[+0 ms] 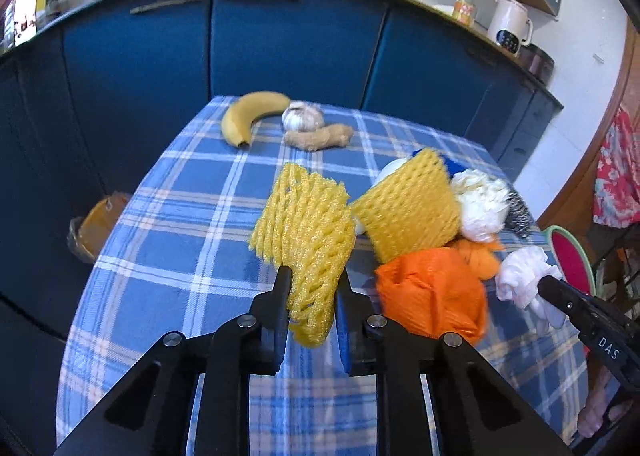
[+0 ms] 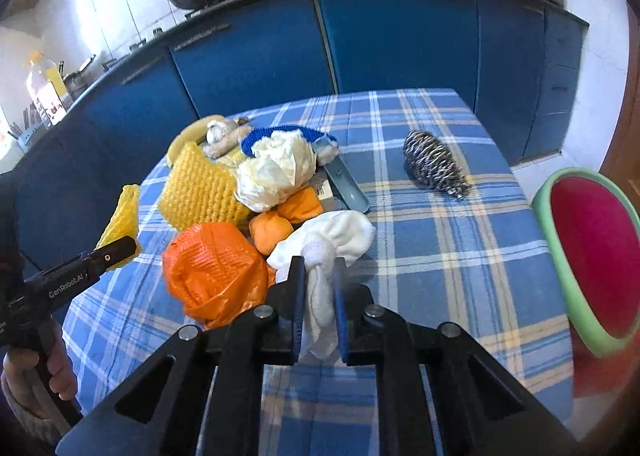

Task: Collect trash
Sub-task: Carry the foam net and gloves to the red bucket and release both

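My left gripper (image 1: 314, 276) is shut on a yellow foam fruit net (image 1: 308, 240), lifted just above the blue checked tablecloth (image 1: 180, 248). My right gripper (image 2: 318, 268) is shut on a crumpled white tissue wad (image 2: 328, 240); it also shows at the right of the left wrist view as the white tissue wad (image 1: 520, 276). Between them lies a pile: an orange plastic bag (image 2: 212, 268), a second yellow foam net (image 2: 200, 188), orange peel pieces (image 2: 280, 220) and a crumpled white bag (image 2: 276, 172).
A banana (image 1: 248, 116), garlic (image 1: 302, 116) and ginger (image 1: 320, 136) lie at the table's far end. A striped pinecone-like object (image 2: 434, 162) and a blue-handled scoop (image 2: 344, 180) sit on the cloth. A green-rimmed red bin (image 2: 596, 252) stands right of the table. Blue cabinets (image 1: 280, 40) lie beyond.
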`<state>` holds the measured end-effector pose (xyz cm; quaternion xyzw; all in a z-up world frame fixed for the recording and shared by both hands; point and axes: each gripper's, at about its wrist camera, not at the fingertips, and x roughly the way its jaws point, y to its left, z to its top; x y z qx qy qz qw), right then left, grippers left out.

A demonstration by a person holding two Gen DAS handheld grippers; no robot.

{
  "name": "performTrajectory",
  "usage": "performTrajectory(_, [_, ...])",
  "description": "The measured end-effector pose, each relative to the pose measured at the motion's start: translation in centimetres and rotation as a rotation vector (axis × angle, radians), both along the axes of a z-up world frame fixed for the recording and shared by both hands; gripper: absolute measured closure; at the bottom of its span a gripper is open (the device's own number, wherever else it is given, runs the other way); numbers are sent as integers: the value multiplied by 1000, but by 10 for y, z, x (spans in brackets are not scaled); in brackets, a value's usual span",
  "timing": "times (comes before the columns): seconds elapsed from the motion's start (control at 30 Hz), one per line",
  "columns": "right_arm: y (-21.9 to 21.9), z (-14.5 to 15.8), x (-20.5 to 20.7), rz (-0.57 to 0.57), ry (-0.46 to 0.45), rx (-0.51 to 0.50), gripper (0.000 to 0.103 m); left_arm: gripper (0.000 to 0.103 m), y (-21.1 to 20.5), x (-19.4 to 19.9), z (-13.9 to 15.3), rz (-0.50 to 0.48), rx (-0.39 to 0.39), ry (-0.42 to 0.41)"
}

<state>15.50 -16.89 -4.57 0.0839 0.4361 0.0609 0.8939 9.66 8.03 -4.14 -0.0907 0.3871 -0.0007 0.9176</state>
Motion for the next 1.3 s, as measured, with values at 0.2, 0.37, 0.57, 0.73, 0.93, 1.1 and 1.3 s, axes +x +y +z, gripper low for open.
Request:
performTrajectory(0.2, [-14, 22, -19, -29, -50, 9, 87, 83, -18, -15, 20, -45, -2, -37])
performTrajectory(0.37, [-28, 39, -36, -54, -91, 2, 87, 83, -38, -23, 37, -102, -15, -65])
performTrajectory(0.57, [-51, 61, -52, -95, -143, -12, 87, 83, -65, -26, 55, -184, -42, -82])
performTrajectory(0.73, [-71, 76, -63, -136, -175, -30, 87, 83, -91, -24, 64, -263, -70, -75])
performTrajectory(0.93, [-101, 92, -73, -200, -206, -61, 87, 83, -129, -19, 73, -355, -71, -74])
performTrajectory(1.1, [-128, 100, -79, -256, -214, -85, 87, 83, -165, -11, 78, -434, -68, -68])
performTrajectory(1.3, [-163, 96, -84, -324, -207, -91, 87, 83, -209, -1, 79, -521, -62, -59])
